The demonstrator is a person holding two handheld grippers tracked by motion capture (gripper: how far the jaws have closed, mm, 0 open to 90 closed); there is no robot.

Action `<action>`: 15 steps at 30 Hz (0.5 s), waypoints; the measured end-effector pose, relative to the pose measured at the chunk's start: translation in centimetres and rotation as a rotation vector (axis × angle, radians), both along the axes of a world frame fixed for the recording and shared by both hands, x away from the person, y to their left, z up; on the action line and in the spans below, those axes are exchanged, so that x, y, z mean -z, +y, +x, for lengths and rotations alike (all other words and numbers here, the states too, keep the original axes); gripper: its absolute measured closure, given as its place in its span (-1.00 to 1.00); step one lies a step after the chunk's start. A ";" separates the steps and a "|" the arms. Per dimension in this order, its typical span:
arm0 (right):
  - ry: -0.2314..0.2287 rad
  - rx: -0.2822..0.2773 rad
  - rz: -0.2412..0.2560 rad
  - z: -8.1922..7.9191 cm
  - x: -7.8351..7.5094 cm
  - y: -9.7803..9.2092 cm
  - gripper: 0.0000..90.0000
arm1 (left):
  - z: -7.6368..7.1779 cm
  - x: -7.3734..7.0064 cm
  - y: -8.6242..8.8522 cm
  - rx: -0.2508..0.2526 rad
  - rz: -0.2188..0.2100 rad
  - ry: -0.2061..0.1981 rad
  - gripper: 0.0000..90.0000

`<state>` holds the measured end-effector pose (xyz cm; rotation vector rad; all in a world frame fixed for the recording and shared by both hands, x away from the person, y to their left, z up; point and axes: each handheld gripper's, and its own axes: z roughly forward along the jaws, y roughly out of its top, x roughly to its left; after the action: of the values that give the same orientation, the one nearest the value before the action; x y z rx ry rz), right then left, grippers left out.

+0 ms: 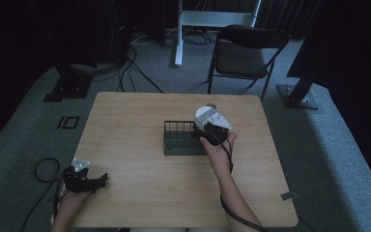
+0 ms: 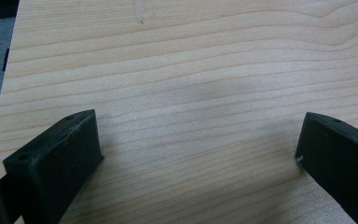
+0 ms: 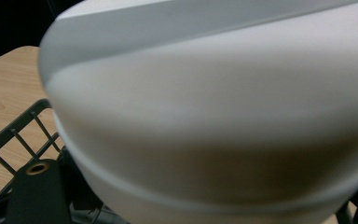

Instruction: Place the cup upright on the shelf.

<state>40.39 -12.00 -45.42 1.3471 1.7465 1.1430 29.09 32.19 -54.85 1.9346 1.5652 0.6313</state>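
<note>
White-and-grey container (image 1: pixel 204 114), a rounded thing with a grey band and what looks like a small cap on top, sits at the right gripper (image 1: pixel 207 129), just past the table's centre toward 1 o'clock and right over the right end of the dark wire basket (image 1: pixel 176 142). In the right gripper view its pale curved body (image 3: pixel 223 121) crowds the lens, with the basket's wire rim (image 3: pixel 14 135) showing at the lower left and one black jaw beneath it; I judge the claw to be clamped on the container, though the contact itself is hidden behind the body (the high view gives no clearer line on it). Whether the container's base rests on the basket floor or hangs above it I cannot tell. The left gripper (image 1: pixel 84 180) rests at the table's (image 1: pixel 135 116) edge near 8 o'clock, well apart from the basket; in its own view the two jaws stand wide apart over bare wood grain (image 2: pixel 191 93) with nothing between them. As a judgement, the work looks like setting the container into the basket and is in its late part: the carry has reached the basket, while the lowering to rest, the release and the withdrawal of the right hand (image 1: pixel 218 150) are left.
</note>
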 end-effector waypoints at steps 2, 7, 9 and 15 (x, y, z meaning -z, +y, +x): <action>0.008 0.014 -0.007 0.2 0.1 0.0 -0.60 | 0.0 0.0 0.0 0.000 0.000 0.000 -1.00; 0.044 0.026 -0.009 0.6 0.6 0.1 -0.60 | 0.0 0.0 0.0 0.000 0.000 0.000 -1.00; 0.058 0.029 -0.020 0.7 0.8 0.1 -0.60 | 0.0 0.0 0.0 0.000 0.000 0.000 -1.00; 0.098 0.053 -0.026 1.0 1.4 0.1 -0.60 | 0.0 0.0 0.0 0.000 0.000 0.000 -1.00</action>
<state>41.43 -11.87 -46.84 1.4471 1.7771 1.0373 29.09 32.19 -54.85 1.9347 1.5653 0.6314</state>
